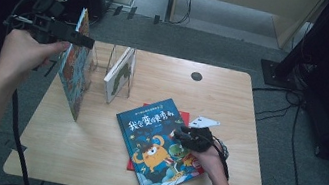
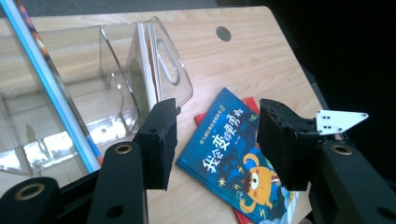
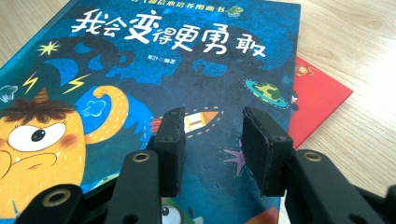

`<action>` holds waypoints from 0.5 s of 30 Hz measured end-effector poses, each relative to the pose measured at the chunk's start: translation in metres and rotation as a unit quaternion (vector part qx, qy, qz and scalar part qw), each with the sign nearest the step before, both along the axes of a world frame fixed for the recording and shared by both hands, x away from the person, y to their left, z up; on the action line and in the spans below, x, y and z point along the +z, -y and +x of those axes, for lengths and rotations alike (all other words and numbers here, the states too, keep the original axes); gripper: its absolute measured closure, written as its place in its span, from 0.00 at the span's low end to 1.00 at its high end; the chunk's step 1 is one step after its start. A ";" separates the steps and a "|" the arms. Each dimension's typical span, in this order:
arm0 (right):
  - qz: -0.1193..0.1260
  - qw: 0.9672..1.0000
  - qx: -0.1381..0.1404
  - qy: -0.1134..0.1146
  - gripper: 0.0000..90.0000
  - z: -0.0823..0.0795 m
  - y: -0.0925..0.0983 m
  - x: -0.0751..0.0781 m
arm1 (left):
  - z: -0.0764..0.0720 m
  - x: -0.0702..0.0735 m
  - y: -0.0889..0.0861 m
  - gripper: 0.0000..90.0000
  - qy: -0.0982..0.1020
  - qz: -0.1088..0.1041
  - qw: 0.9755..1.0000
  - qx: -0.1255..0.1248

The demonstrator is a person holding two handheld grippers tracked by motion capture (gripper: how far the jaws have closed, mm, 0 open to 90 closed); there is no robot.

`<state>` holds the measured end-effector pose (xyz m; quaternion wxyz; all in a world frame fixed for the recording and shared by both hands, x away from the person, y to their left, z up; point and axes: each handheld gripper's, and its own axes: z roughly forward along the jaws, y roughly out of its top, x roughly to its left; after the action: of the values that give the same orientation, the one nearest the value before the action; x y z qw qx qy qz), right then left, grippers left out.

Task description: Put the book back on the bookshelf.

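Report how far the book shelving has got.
Done: one book stands in the clear rack, and a larger book stands upright at its left end. In hand: nothing is gripped; the left gripper is open beside that larger book, and the right gripper is open over the blue book. Left: the blue book and the red book under it lie flat on the table.

The room is dim at the sides, almost black left and right, while the wooden table (image 1: pixel 143 145) sits in soft, even light from above. Shadows under the blue picture book (image 1: pixel 156 144) are faint. The high view is grainy and soft. In the left gripper view the clear plastic book rack (image 2: pixel 107 88) throws pale glare, and the near jaws blur. The right gripper view is sharpest on the book's cover (image 3: pixel 154 56).
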<state>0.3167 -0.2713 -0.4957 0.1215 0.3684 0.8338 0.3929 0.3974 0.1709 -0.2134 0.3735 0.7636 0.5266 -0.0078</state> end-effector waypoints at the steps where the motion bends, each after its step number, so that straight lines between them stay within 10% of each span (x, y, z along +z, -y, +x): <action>1: 0.000 1.000 -0.001 0.000 0.67 0.000 0.000 0.000 | -0.002 -0.002 0.002 0.54 -0.002 -0.005 1.000 -0.005; 15: 0.002 1.000 -0.005 -0.001 0.66 0.000 0.003 0.001 | -0.023 -0.037 0.012 0.54 -0.003 0.004 1.000 -0.019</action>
<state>0.3164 -0.2739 -0.4951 0.1223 0.3733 0.8313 0.3933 0.3740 0.1592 -0.2504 0.3687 0.7750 0.5129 -0.0152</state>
